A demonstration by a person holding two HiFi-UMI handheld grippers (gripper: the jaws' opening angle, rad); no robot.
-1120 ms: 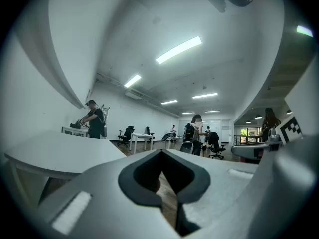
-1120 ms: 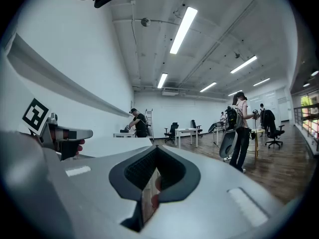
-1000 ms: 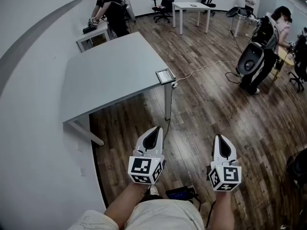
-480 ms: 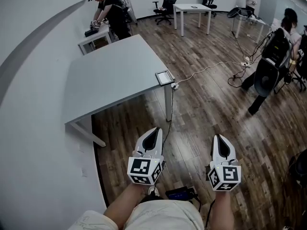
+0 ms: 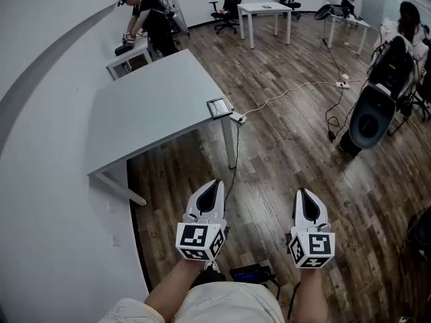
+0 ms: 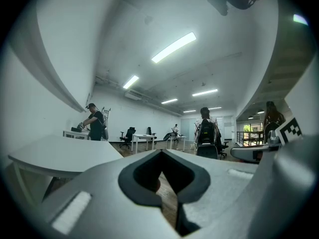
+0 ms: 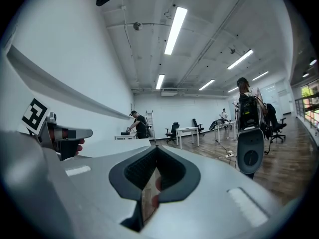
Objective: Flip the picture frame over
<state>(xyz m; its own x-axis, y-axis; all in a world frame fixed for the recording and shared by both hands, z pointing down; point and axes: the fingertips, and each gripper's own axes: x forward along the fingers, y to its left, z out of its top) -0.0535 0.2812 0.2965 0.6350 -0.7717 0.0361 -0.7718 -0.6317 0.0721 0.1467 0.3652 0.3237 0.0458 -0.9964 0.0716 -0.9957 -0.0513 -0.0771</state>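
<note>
Left gripper (image 5: 213, 186): held level above the brown wood-plank floor (image 5: 283, 160), short of the desk's near edge; shut tip to tip, with only floor visible through the notch behind the tips; grips nothing. Right gripper (image 5: 305, 195): held level beside the left one, well apart from it; likewise shut, with nothing clamped.

Small rectangular picture frame with a pale grey rim (image 5: 219, 107): lies flat on the near right corner of the pale grey rectangular desk (image 5: 148, 106), above the desk's leg; sits well apart from both grippers, untouched; face-up or face-down not discernible.

Thin white cable (image 5: 289, 94): runs across the floor from just beside that corner toward the right.

Person in dark clothing (image 5: 149, 20): bends over a small table beyond the desk's far edge. White table (image 5: 266, 9): stands near the far wall, with black office chairs (image 5: 229, 2) beside it. Person carrying black equipment (image 5: 397, 52): stands at the right edge of the head view.
</note>
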